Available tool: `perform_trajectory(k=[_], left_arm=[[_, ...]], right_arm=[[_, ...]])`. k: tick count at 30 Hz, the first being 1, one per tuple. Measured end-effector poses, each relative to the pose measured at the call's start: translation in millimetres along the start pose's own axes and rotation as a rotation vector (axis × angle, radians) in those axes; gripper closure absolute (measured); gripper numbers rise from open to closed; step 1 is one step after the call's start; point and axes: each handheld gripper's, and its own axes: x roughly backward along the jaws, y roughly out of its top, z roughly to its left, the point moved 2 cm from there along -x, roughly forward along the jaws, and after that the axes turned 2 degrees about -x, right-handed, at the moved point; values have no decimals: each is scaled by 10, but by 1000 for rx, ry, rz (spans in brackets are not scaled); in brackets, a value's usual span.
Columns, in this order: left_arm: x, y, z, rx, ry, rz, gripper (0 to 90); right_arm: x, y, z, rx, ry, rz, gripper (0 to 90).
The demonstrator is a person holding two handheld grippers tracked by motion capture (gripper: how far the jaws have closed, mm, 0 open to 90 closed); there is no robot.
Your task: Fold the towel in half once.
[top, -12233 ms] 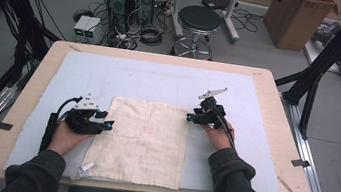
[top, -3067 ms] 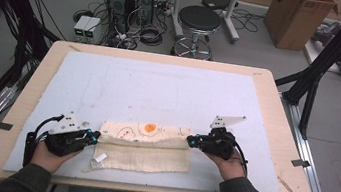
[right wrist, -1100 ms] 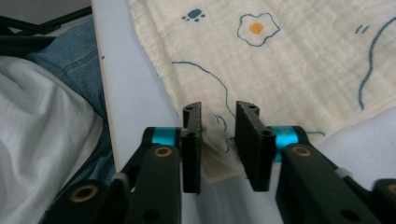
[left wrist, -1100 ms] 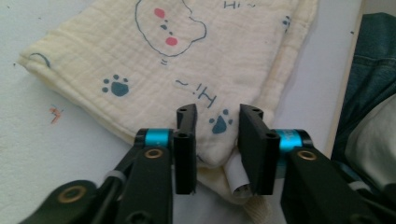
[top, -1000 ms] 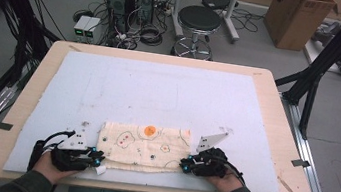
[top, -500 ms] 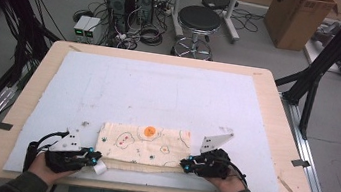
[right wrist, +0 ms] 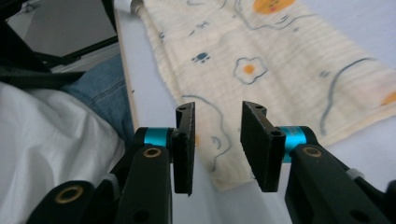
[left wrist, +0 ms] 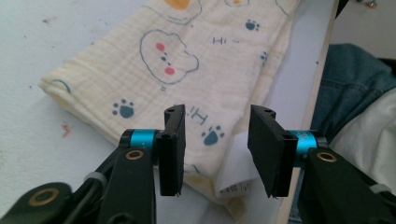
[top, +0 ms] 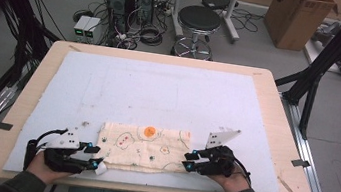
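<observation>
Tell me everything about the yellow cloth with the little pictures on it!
The pale yellow crinkled cloth is printed with blue paw prints, clouds with pink cheeks, fried eggs and an orange face. It looks like soft muslin. It lies folded into a flat band on the light blue table mat, near the person's edge. A white care label sticks out at one corner. A hand-held gripper sits at each end, jaws apart over its corners, not pinching it.
</observation>
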Motion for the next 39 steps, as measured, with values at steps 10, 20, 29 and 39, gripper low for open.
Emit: perform_trajectory(k=[10, 20, 29, 39], left_arm=[[-78, 175, 256, 67, 104, -60, 568], [-184, 254, 522, 133, 197, -98, 577], [-256, 340, 660, 153, 217, -104, 577], [-371, 324, 790, 188, 220, -75, 577]], right_arm=[[46, 203, -234, -44, -86, -42, 620], [-9, 361, -457, -73, -157, -55, 599], [-50, 434, -576, -88, -187, -65, 585], [-134, 535, -682, -100, -211, -66, 554]])
